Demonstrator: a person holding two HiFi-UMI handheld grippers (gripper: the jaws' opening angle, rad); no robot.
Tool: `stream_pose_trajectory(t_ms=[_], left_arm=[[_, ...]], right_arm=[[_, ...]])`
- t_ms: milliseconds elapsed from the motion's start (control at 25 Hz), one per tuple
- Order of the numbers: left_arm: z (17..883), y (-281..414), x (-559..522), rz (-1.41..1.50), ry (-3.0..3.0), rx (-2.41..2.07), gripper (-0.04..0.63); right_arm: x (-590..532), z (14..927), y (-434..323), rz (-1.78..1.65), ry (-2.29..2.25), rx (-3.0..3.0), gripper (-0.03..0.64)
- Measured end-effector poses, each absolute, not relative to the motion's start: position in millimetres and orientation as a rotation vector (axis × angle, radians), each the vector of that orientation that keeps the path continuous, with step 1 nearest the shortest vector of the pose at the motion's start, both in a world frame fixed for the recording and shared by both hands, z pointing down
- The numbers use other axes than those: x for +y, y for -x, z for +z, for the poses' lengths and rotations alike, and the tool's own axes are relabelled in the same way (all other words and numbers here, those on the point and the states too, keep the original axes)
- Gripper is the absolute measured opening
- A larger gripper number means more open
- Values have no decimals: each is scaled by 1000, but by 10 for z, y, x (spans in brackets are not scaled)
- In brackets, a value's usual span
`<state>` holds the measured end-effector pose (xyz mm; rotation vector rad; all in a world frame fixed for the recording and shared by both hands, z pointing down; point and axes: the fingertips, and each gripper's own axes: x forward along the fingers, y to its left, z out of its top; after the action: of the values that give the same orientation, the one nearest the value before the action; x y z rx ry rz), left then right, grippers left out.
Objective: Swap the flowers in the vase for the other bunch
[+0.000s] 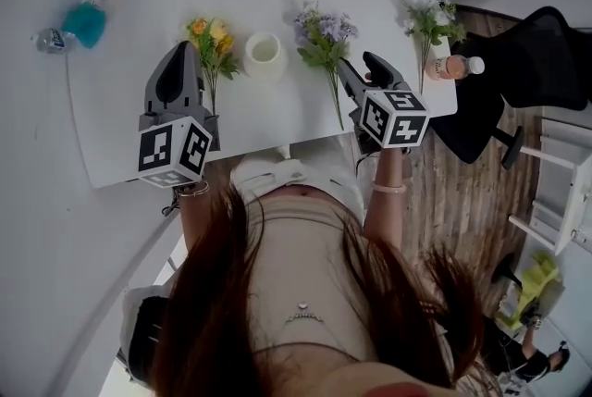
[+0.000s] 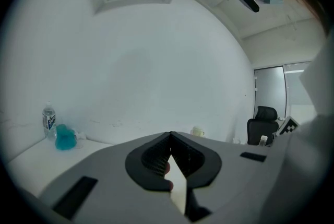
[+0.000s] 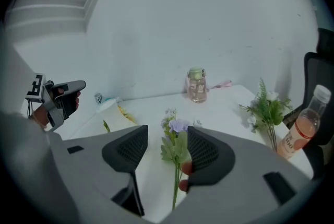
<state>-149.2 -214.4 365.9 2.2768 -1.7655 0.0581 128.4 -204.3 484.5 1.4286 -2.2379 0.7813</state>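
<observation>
Purple flowers [image 3: 179, 127] lie between parted jaws of the right claw [image 3: 167, 140].

right hand-held gripper [image 3: 167, 149]: jaws apart | purple flower bunch [image 3: 176, 139] between them | lying on white table [image 3: 227, 113]

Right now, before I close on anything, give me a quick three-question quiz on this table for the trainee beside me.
1. True or false: the vase has flowers standing in it.
2. Which bunch lies between the right tongs? A) the yellow one B) the purple flowers C) the green and white one
3. Are the left tongs open or shut?

Key:
1. False: the vase is empty.
2. B: the right tongs stand open around the bunch and are not pressing on it.
3. Shut.
</observation>
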Motion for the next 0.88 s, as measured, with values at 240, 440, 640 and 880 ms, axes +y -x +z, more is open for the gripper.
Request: stream_pose_trajectory(t_ms=[240, 440, 640, 880], left_arm=[[3681, 1468, -2303, 83, -2274, -1755, 3], [3742, 1484, -2385, 97, -2251, -1762, 3], [3834, 1482, -2456, 138, -2225, -1757, 3], [3880, 1442, -2588, 164, -2222, -1744, 3]], right_arm=[[-2216, 5061, -1283, 841, -1384, -2200, 249], [-2302, 5294, -1198, 885, -1336, -2171, 265], [-2352, 5600, -1204, 920, -1305, -2089, 291], [-2425, 5912, -1190, 990, -1259, -2025, 316]])
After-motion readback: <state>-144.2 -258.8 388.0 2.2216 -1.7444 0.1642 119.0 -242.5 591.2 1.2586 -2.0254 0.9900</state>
